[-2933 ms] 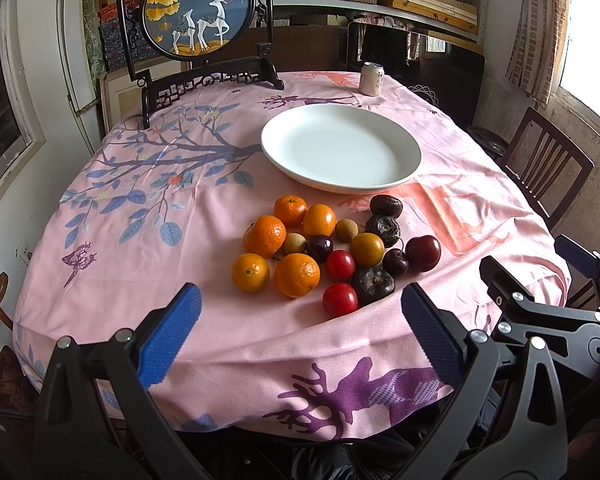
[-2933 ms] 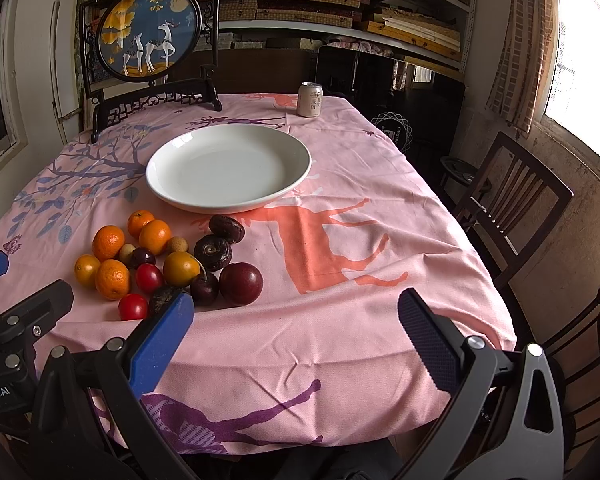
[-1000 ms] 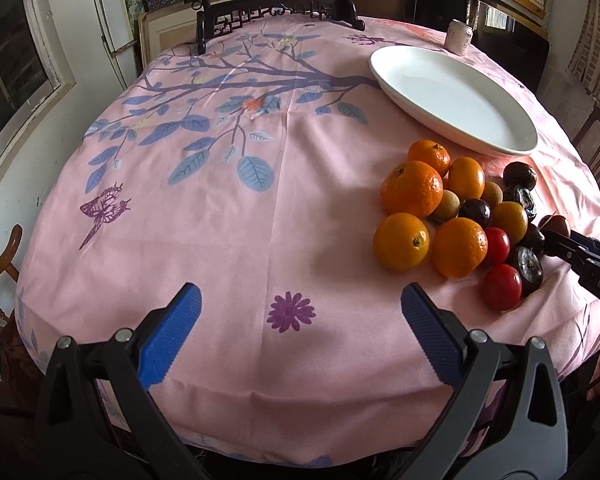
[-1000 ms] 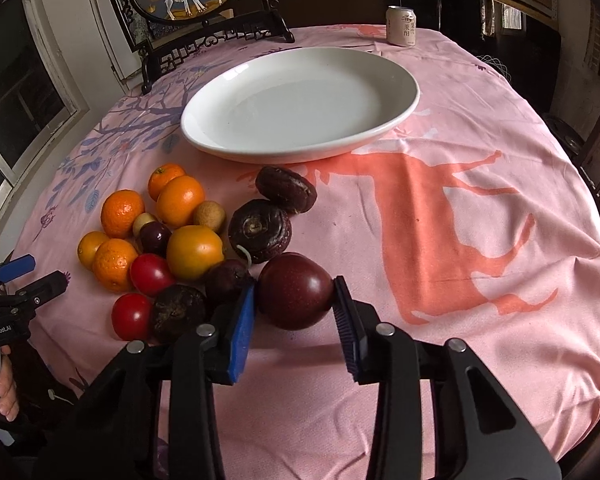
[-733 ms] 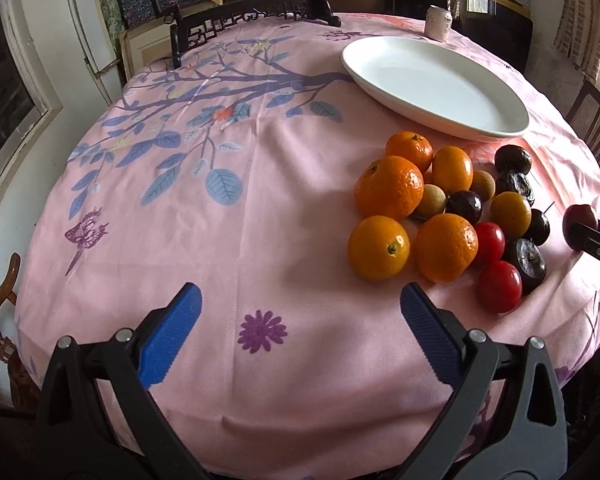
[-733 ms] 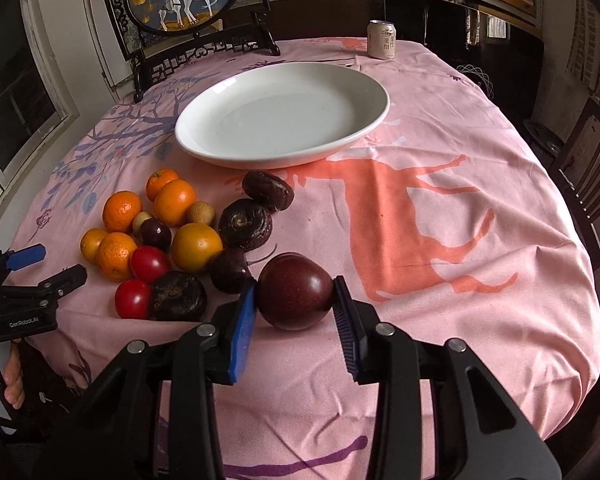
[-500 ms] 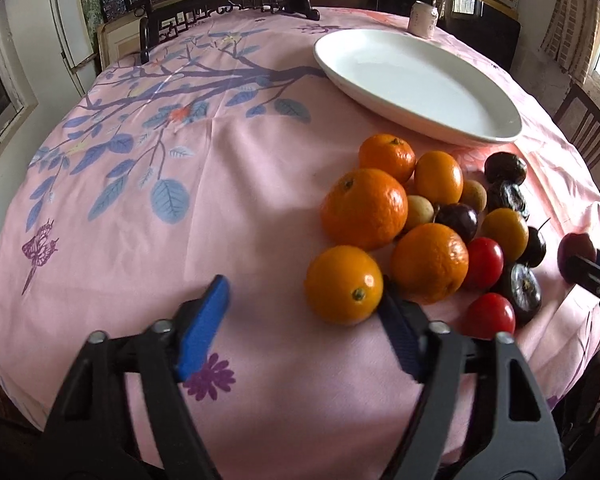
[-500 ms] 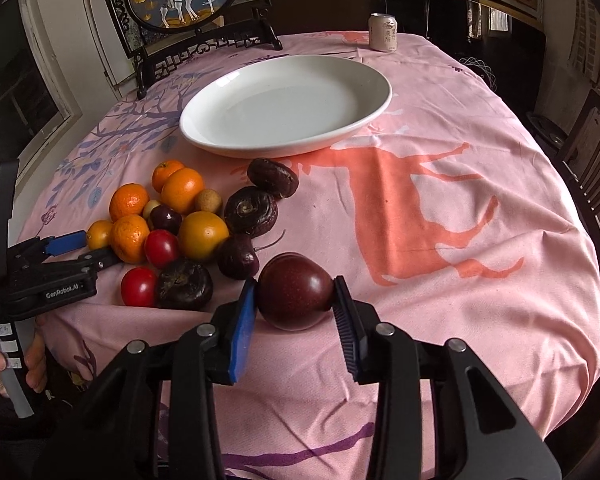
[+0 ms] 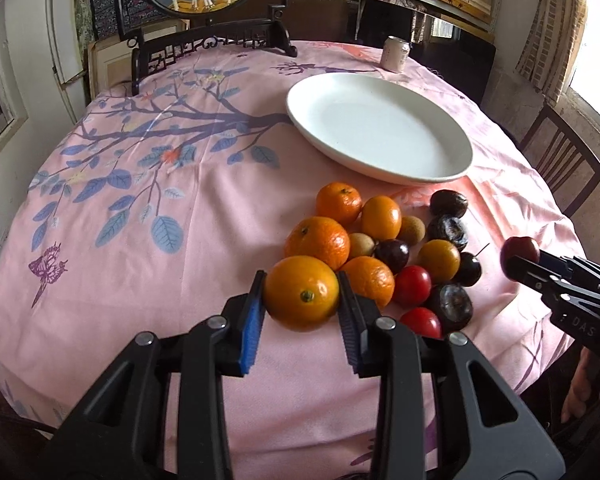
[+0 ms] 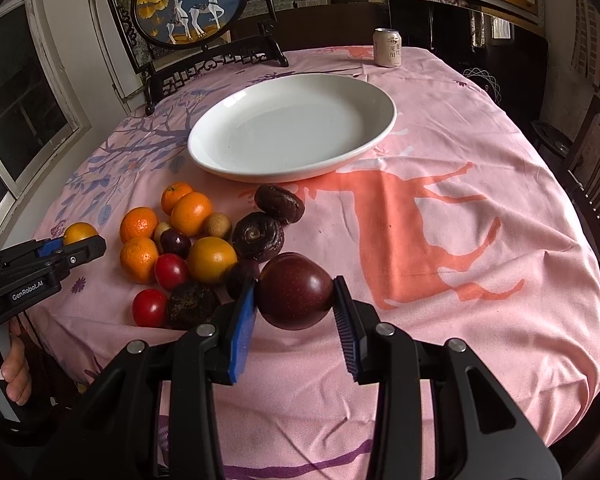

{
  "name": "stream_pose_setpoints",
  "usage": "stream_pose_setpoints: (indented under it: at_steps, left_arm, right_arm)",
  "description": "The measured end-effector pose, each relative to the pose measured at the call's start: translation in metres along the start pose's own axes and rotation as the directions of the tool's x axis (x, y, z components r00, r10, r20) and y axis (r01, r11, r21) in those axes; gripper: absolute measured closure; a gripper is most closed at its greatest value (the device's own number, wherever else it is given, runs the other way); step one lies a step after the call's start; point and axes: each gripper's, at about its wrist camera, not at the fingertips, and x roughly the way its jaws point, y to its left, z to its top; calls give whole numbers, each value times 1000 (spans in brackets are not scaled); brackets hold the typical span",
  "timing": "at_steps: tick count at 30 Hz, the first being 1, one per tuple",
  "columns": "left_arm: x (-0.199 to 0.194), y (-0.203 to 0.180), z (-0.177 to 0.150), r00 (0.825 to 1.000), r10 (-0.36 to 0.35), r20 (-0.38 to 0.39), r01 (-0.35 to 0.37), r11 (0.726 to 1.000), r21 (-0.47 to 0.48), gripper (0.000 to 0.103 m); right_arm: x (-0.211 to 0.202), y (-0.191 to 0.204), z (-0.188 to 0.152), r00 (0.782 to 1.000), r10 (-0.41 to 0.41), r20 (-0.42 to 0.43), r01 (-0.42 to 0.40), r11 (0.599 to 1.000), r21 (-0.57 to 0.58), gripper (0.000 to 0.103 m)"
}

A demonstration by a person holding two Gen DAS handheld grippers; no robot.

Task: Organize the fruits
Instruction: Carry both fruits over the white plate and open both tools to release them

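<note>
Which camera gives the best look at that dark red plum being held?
The right wrist view: the plum sits large and central, pressed between the right gripper's blue pads. In the left wrist view, the plum is just a small red dome at the right edge, partly hidden behind that gripper.

The cloth (image 9: 204, 208) is pink, with a purple branch and blue leaves on the left, a purple butterfly (image 9: 48, 266) near the left edge, and an orange deer (image 10: 428, 216) on the right. The plate (image 10: 364, 100) is plain white. The fruits are orange, red, dark purple and brown-black; two small ones are tan. The gripper pads (image 9: 252, 320) are blue on black frames. The far screen (image 10: 192, 0) shows white deer on blue with yellow leaves. The can (image 10: 387, 47) is beige
</note>
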Motion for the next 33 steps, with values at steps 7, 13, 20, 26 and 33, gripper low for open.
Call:
stream_pose_setpoints:
  at_steps: [7, 13, 20, 26, 33]
  left_arm:
    - [19, -20, 97, 1000, -12, 23, 11, 999, 50, 69]
    - [105, -34, 199, 1000, -8, -30, 8, 1000, 29, 68]
    - [185, -34, 235, 989, -29, -144, 22, 998, -51, 68]
    - [193, -28, 238, 985, -48, -166, 35, 996, -81, 51]
    - [93, -6, 199, 997, -71, -23, 69, 995, -79, 33]
  right_arm:
    - [7, -4, 75, 998, 14, 65, -10, 998, -59, 65]
    - [85, -26, 174, 998, 60, -2, -60, 997, -56, 65]
    - [164, -41, 214, 990, 47, -133, -51, 998, -27, 65]
    - [169, -36, 216, 993, 11, -118, -19, 997, -70, 54]
    - [64, -27, 189, 997, -70, 41, 75, 989, -131, 44]
